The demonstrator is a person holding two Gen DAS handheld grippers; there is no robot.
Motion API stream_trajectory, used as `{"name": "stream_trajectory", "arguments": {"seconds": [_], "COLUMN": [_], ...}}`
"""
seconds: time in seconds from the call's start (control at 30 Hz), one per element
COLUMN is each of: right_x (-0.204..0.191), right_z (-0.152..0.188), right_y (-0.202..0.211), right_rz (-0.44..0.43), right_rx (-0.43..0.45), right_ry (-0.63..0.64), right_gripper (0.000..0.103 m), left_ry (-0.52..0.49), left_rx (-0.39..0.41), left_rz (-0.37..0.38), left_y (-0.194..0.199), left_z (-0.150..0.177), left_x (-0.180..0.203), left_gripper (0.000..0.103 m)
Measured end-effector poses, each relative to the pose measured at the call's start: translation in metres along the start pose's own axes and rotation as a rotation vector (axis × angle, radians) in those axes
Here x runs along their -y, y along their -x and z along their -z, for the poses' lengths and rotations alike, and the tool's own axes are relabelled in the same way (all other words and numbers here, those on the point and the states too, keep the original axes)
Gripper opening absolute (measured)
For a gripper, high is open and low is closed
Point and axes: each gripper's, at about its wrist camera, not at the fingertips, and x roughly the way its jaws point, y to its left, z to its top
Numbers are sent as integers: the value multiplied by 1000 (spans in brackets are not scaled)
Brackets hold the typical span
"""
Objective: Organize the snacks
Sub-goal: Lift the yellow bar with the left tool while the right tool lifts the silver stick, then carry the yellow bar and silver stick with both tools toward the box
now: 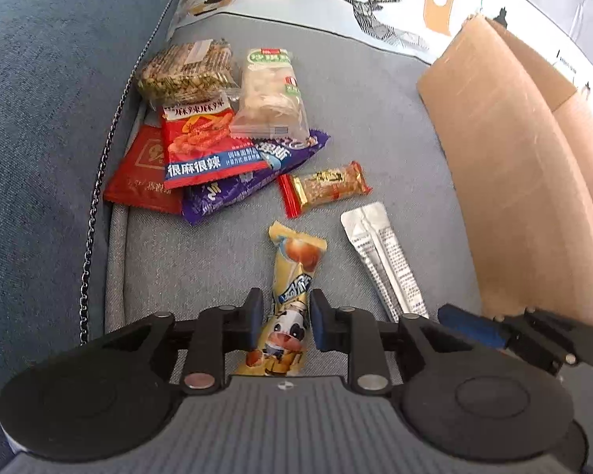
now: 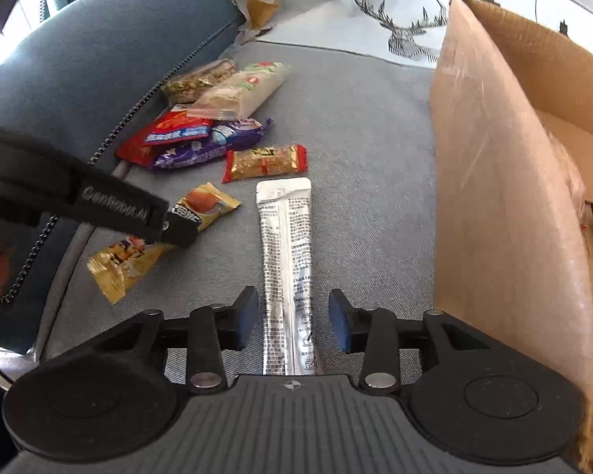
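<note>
Left tongs [image 1: 282, 322] straddle the yellow stick [image 1: 292, 296], pads part open and apparently just clear of its crinkled film, nothing gripped; right tongs [image 2: 292, 322] stand wider open around the flat silver sachet [image 2: 286, 260], also not touching, each lined up along its packet, probably for a lengthwise pinch. Both packets lie flat on the woven grey sofa [image 1: 375, 118]; beyond, a nut bar [image 1: 328, 187] and glossy pile [image 1: 213, 126]. Stiff cardboard box [image 2: 502, 197] at right, likely the destination.

Grey-blue fabric sofa, daylight.
Seat cushion [image 1: 375, 126] pale grey; darker blue backrest [image 1: 51, 98] on left; white deer-print pillow [image 2: 407, 27] at rear.
</note>
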Motion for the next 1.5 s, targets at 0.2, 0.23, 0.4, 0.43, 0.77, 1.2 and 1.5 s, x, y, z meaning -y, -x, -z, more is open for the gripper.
{"name": "stream_trajectory", "arguments": {"seconds": [0.2, 0.23, 0.4, 0.43, 0.77, 1.2, 1.5], "right_x": [0, 0, -2, -3, -1, 15, 24], "right_z": [-1, -2, -2, -1, -5, -4, -6], "right_y": [-11, -12, -13, -13, 0, 27, 77], "right_rz": [9, 11, 23, 26, 25, -59, -149], "right_rx": [-13, -10, -5, -4, 48, 111, 313], "right_ry": [-1, 1, 28, 36, 31, -23, 23], "right_gripper": [41, 41, 41, 38, 20, 20, 20], "left_ry": [-40, -45, -67, -75, -88, -14, 103], "left_rx": [-31, -32, -33, -33, 34, 249, 409], "left_rz": [-30, -33, -47, -52, -63, -43, 2], "left_y": [-6, -6, -7, -8, 3, 46, 78], "left_z": [3, 3, 5, 5, 3, 0, 2], "left_x": [4, 4, 6, 7, 13, 19, 22], "left_gripper": [37, 37, 37, 37, 12, 12, 12]}}
